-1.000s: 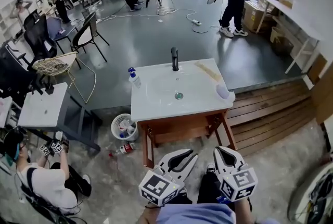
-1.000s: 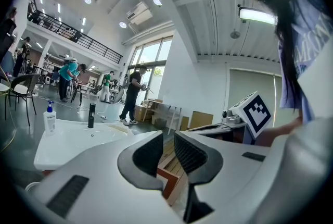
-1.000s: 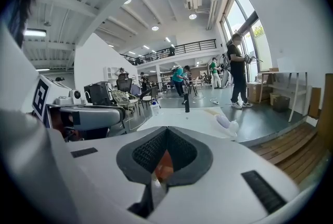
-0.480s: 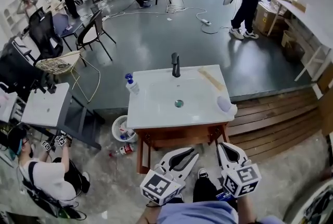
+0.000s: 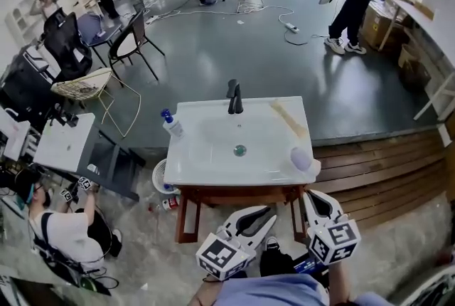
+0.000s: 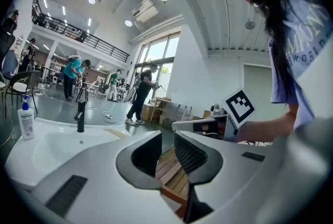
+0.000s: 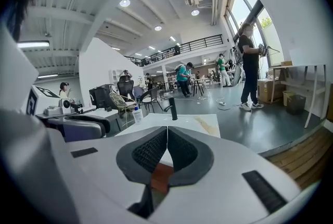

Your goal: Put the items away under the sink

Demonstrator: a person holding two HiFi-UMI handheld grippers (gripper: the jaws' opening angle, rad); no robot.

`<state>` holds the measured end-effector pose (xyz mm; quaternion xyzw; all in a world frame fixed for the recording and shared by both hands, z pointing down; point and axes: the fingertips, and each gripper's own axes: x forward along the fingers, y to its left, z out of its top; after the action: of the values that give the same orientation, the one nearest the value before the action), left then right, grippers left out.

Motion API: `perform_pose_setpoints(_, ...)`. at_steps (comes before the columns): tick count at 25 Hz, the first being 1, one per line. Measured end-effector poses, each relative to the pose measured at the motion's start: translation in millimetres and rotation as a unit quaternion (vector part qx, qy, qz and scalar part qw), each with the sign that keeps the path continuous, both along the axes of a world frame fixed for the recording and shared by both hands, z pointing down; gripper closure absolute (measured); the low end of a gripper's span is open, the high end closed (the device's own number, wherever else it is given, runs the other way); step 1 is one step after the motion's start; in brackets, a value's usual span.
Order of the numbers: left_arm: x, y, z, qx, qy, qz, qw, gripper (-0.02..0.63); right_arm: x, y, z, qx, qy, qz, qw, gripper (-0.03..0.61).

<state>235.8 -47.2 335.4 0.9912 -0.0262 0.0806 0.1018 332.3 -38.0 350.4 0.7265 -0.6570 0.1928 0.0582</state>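
A white sink unit on a wooden frame stands just ahead of me. On its top are a black faucet, a blue-capped pump bottle at the left, a pale purple lump at the right edge and a long tan strip. My left gripper and right gripper hover low in front of the unit, both shut and holding nothing. In the left gripper view the left gripper shows only a thin slit, with the bottle far left. The right gripper points at the faucet.
A white waste basket and a bottle on the floor lie by the unit's left leg. A person sits on the floor at the left beside a small white table. A wooden platform lies to the right.
The head view has drawn closer to the sink unit, which now sits lower and larger in view. Both grippers stayed shut and shifted slightly down and right.
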Motion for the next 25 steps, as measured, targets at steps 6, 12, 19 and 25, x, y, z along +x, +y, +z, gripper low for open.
perform_pose_setpoints(6,39,-4,9,0.003,-0.015,-0.006,0.9999,0.538,40,-16,22,-0.024,0.001,-0.038,0.999,0.566)
perform_pose_setpoints(12,70,-3,14,0.005,-0.025,-0.002,0.9997,0.538,70,-28,49,-0.062,0.006,-0.064,0.996,0.565)
perform_pose_setpoints(19,92,-4,21,0.008,-0.04,0.003,0.9992,0.538,88,-50,76,-0.092,0.007,-0.124,0.988,0.374)
perform_pose_setpoints(25,105,-3,23,0.004,-0.046,0.004,0.9989,0.538,108,-74,115,-0.145,0.075,-0.173,0.971,0.249)
